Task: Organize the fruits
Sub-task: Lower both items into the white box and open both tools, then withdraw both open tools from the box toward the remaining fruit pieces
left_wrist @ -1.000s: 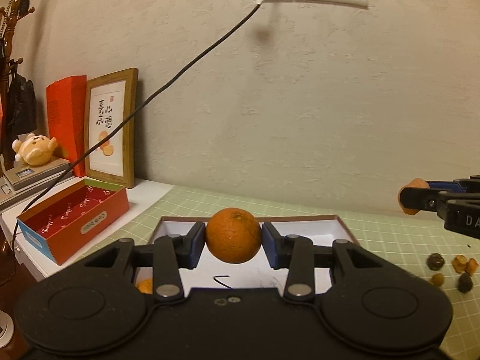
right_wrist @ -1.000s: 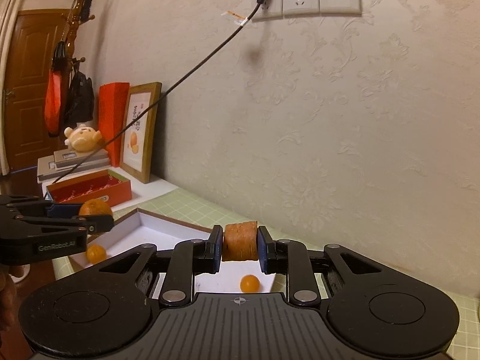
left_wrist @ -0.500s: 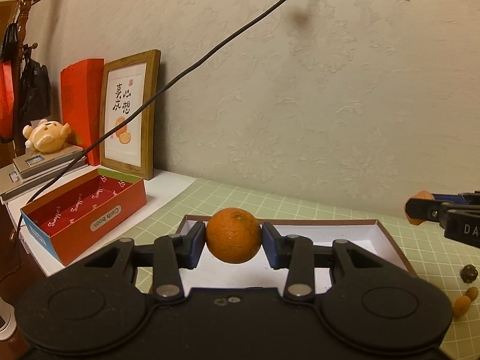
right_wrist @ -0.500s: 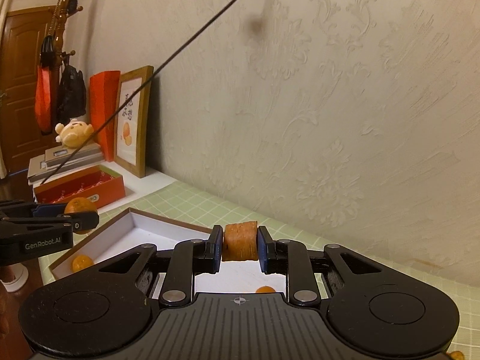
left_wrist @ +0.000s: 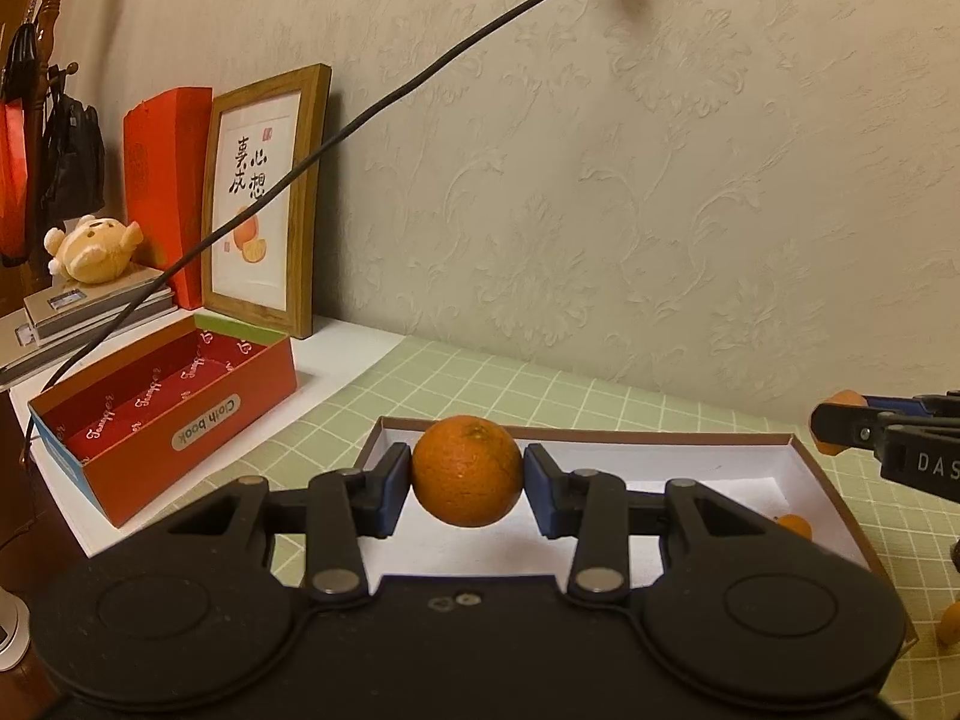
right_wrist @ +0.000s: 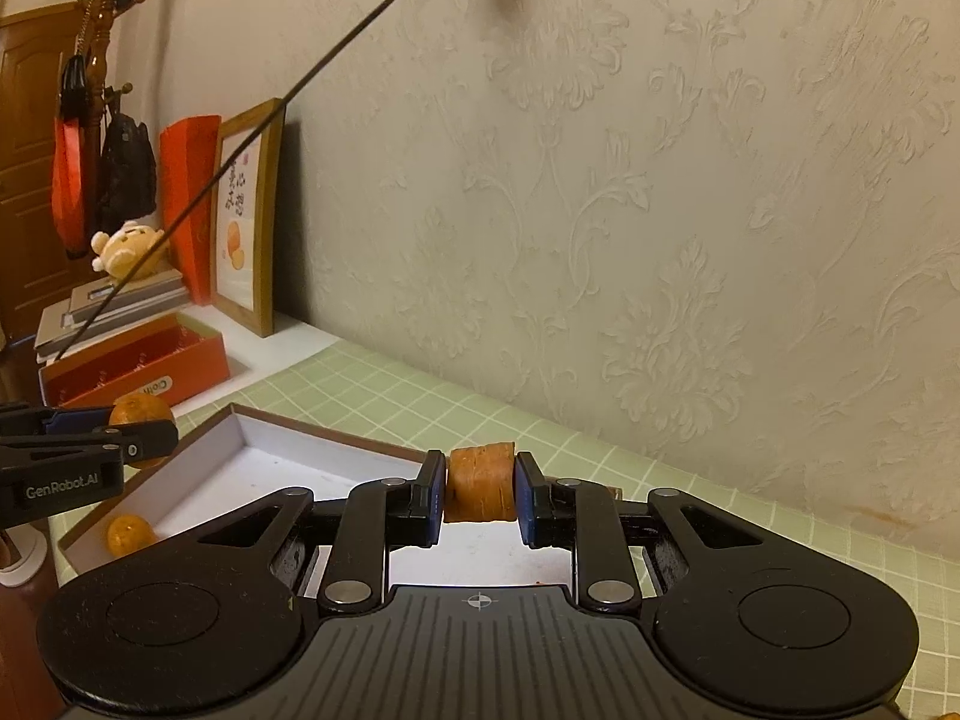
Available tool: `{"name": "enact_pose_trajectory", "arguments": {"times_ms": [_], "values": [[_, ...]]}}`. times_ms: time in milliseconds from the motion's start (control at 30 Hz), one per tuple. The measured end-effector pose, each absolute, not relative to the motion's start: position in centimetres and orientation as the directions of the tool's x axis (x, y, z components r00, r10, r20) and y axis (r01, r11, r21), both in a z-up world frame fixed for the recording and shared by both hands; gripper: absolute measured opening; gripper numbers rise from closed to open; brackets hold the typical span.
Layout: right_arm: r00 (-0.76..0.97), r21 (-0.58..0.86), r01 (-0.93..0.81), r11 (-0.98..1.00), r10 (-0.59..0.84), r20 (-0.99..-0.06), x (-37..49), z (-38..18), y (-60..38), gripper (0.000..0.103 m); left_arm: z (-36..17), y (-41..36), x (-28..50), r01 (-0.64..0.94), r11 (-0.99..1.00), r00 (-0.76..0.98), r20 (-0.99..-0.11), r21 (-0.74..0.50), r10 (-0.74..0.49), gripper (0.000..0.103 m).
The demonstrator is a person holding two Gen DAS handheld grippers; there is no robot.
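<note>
My left gripper (left_wrist: 467, 480) is shut on a round orange (left_wrist: 467, 470) and holds it above the near left part of a shallow white box with a brown rim (left_wrist: 600, 437). A small orange fruit (left_wrist: 793, 525) lies inside that box at the right. My right gripper (right_wrist: 480, 495) is shut on a ridged orange-brown dried fruit piece (right_wrist: 480, 483) over the same box (right_wrist: 252, 459). In the right wrist view the left gripper (right_wrist: 144, 441) shows at the left with its orange (right_wrist: 139, 409), and another small fruit (right_wrist: 127, 533) lies in the box's left corner.
An open red carton (left_wrist: 162, 414) stands left of the white box, with a framed picture (left_wrist: 264, 204), a red envelope, a plush toy (left_wrist: 93, 247) and stacked books behind. A black cable (left_wrist: 384, 102) slants down from the wall. A green grid mat (left_wrist: 480, 384) covers the table.
Both grippers have moved forward and lower toward the white box, fruits still held. The wall sockets have slid off the top of the views, and the loose fruits on the mat have left the left view.
</note>
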State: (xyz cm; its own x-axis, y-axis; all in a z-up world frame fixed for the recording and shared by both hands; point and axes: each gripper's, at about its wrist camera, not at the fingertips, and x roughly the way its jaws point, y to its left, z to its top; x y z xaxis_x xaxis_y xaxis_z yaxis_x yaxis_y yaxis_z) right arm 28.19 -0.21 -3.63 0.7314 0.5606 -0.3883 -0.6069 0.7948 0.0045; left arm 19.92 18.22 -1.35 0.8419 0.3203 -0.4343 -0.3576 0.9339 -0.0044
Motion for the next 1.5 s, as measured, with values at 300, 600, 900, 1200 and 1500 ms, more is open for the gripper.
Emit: {"name": "enact_pose_trajectory", "arguments": {"times_ms": [300,600,900,1200,1500], "values": [[0.723,0.006,-0.607,0.795,0.555,-0.411,29.5,-4.4,0.6,0.024,-1.9,19.9,20.0,-0.405,0.914,0.815,-0.458,-0.012,0.355,0.032],[0.79,-0.044,-0.55,0.834,0.502,-0.351,30.0,-4.9,0.5,0.103,-1.4,19.9,18.9,-0.478,0.878,0.815,-0.358,0.031,0.456,0.097],[0.78,-0.038,-0.559,0.829,0.509,-0.362,29.8,-5.4,0.7,0.103,-1.5,20.0,18.9,-0.473,0.88,0.812,-0.37,0.038,0.452,0.097],[0.774,-0.03,-0.565,0.825,0.516,-0.368,29.5,-5.3,0.9,0.103,-1.4,19.5,18.9,-0.458,0.888,0.817,-0.369,0.052,0.443,0.097],[0.775,-0.041,-0.573,0.819,0.525,-0.351,27.2,-4.1,-0.5,0.103,-0.5,17.0,17.7,-0.43,0.893,0.823,-0.348,0.133,0.449,0.097]]}}
